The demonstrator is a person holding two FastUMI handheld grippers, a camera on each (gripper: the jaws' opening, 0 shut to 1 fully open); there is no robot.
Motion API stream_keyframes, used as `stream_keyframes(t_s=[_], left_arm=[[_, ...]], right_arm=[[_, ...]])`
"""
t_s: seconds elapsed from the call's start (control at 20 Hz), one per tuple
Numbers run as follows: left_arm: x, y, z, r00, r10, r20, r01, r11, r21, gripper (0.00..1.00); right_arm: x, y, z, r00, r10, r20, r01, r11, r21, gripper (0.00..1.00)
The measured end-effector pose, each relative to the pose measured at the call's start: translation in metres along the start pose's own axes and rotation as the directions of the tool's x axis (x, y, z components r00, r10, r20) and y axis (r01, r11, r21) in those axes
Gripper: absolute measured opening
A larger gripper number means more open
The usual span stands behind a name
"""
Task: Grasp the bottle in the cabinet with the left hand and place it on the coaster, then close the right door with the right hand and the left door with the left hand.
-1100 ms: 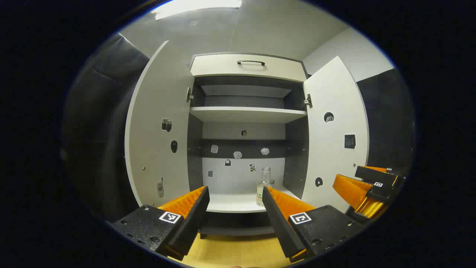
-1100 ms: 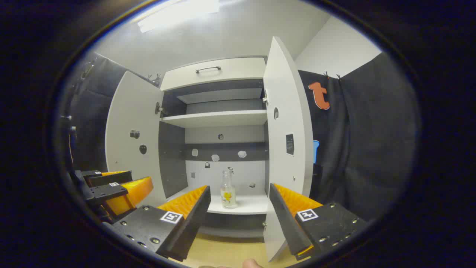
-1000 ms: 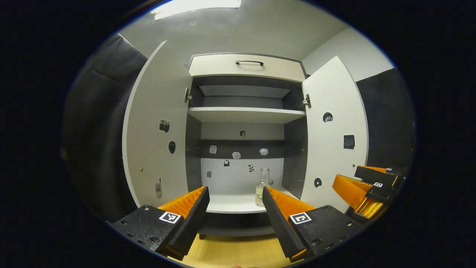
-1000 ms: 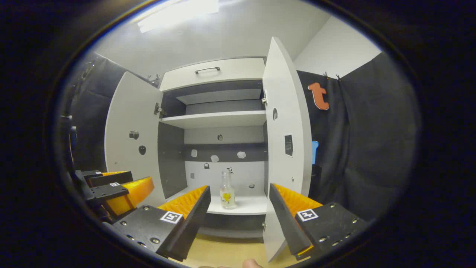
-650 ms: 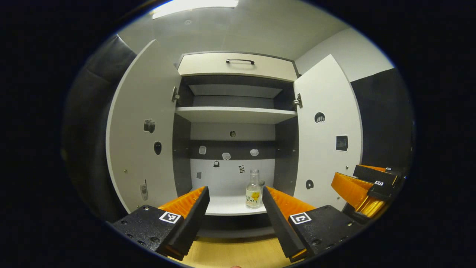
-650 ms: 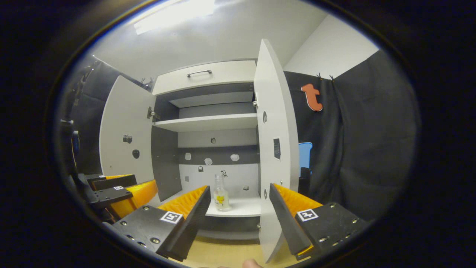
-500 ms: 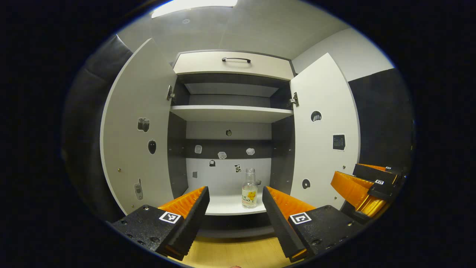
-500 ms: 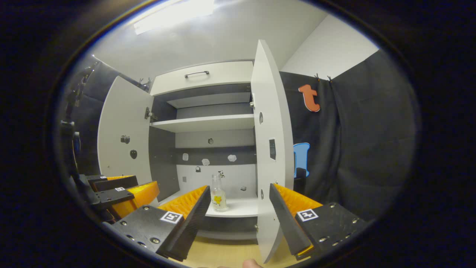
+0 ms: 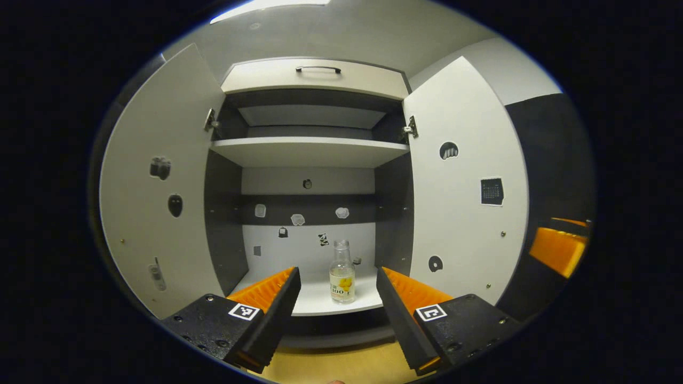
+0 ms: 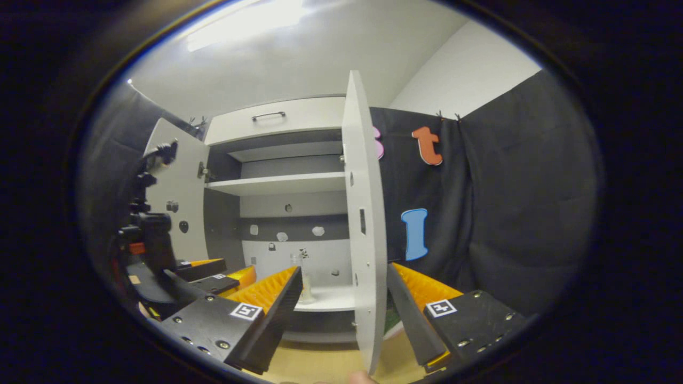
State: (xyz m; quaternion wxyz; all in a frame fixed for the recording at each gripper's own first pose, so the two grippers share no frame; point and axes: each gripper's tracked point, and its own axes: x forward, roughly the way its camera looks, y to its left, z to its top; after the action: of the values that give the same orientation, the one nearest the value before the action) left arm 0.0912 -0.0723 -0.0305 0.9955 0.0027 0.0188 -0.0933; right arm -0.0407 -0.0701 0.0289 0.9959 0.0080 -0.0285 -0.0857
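Bottle (image 9: 342,272) stands upright on the cabinet's lower shelf (image 9: 320,298), toward its right side, untouched. Both doors, left door (image 9: 155,186) and right door (image 9: 464,186), hang wide open. Left tool (image 9: 336,314) points at the shelf with its jaws spread and nothing between them, the bottle well ahead. Right tool (image 10: 341,314) is likewise released, straddling the right door's edge without touching. Judging by this, nothing is done yet: grasp, placing on the coaster, and both door closings remain.
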Motion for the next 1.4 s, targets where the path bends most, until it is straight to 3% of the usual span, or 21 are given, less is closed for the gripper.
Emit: stream_keyframes(t_s=[0.25,0.4,0.45,0.7,0.85,1.05,1.4], left_arm=[[0.077,-0.006,-0.033,0.998,-0.004,-0.065,0.003,1.000,-0.007,0.91],[0.116,-0.008,-0.059,0.994,-0.011,-0.113,0.008,0.999,-0.032,0.91],[0.129,-0.007,-0.065,0.993,-0.006,-0.121,0.002,1.000,-0.027,0.92],[0.177,0.006,-0.088,0.989,0.044,-0.140,-0.043,0.999,0.007,0.91],[0.196,0.015,-0.098,0.985,0.076,-0.158,-0.072,0.997,0.030,0.91],[0.217,0.014,-0.111,0.982,0.056,-0.181,-0.051,0.998,0.030,0.89],[0.220,0.009,-0.110,0.986,0.003,-0.169,-0.001,1.000,0.007,0.79]], right_arm=[[-0.014,-0.055,0.009,0.989,-0.143,0.024,0.143,0.989,-0.030,0.92],[-0.019,-0.085,0.008,0.973,-0.229,0.023,0.230,0.971,-0.068,0.99],[-0.020,-0.094,0.007,0.967,-0.255,0.023,0.256,0.963,-0.083,0.93],[-0.018,-0.124,0.005,0.934,-0.357,0.027,0.357,0.923,-0.145,0.93],[-0.015,-0.130,0.002,0.922,-0.385,0.030,0.384,0.906,-0.181,0.93],[-0.010,-0.130,-0.001,0.915,-0.401,0.037,0.399,0.890,-0.220,0.93],[0.000,-0.117,-0.007,0.936,-0.351,0.012,0.349,0.924,-0.157,0.96]])
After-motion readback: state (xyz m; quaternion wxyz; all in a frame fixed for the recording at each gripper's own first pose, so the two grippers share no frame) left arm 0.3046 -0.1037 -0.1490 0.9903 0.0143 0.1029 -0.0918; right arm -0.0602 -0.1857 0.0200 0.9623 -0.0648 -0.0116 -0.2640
